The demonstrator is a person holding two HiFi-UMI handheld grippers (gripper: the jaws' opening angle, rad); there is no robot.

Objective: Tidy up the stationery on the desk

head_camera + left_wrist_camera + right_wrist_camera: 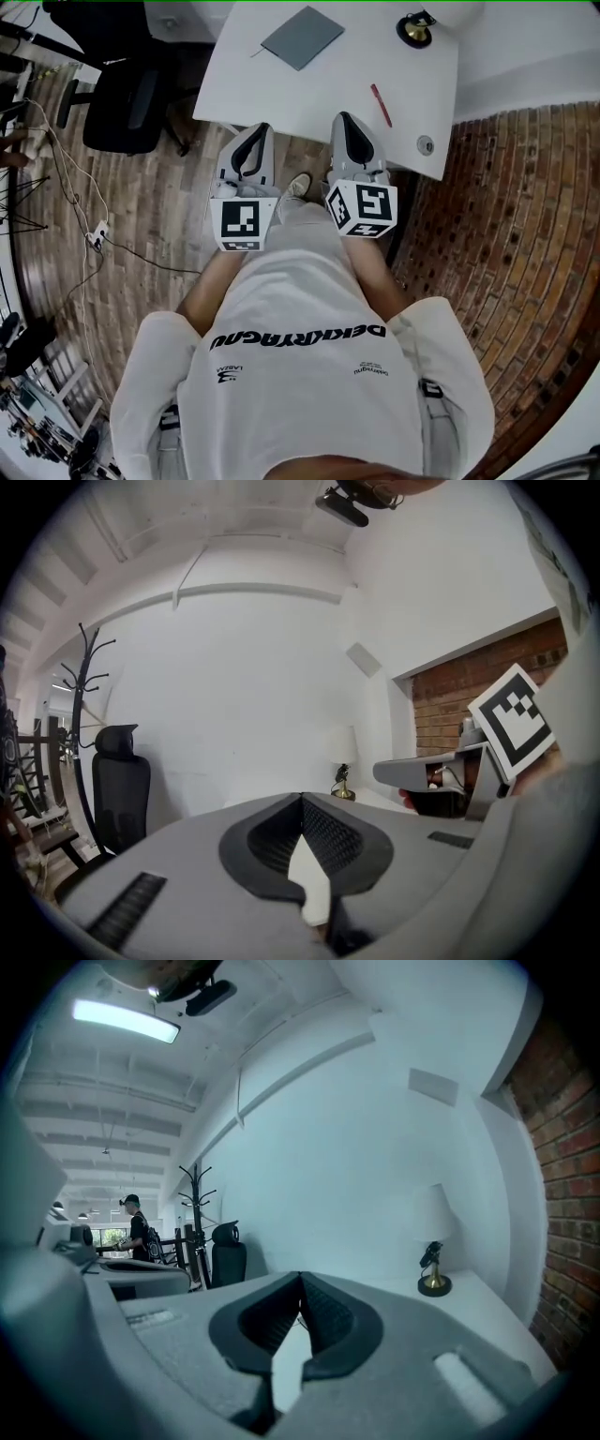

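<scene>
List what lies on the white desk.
A grey rectangular notebook, a red pen, a black-and-gold lamp base and a small round metal fitting. The right gripper covers part of the white desk's near edge; its far side is cropped.

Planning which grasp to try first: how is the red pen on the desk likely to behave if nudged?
The red pen looks thin and straight, so probably light and stiff. Lying flat on the smooth white desk, it may roll or skid when nudged.
</scene>
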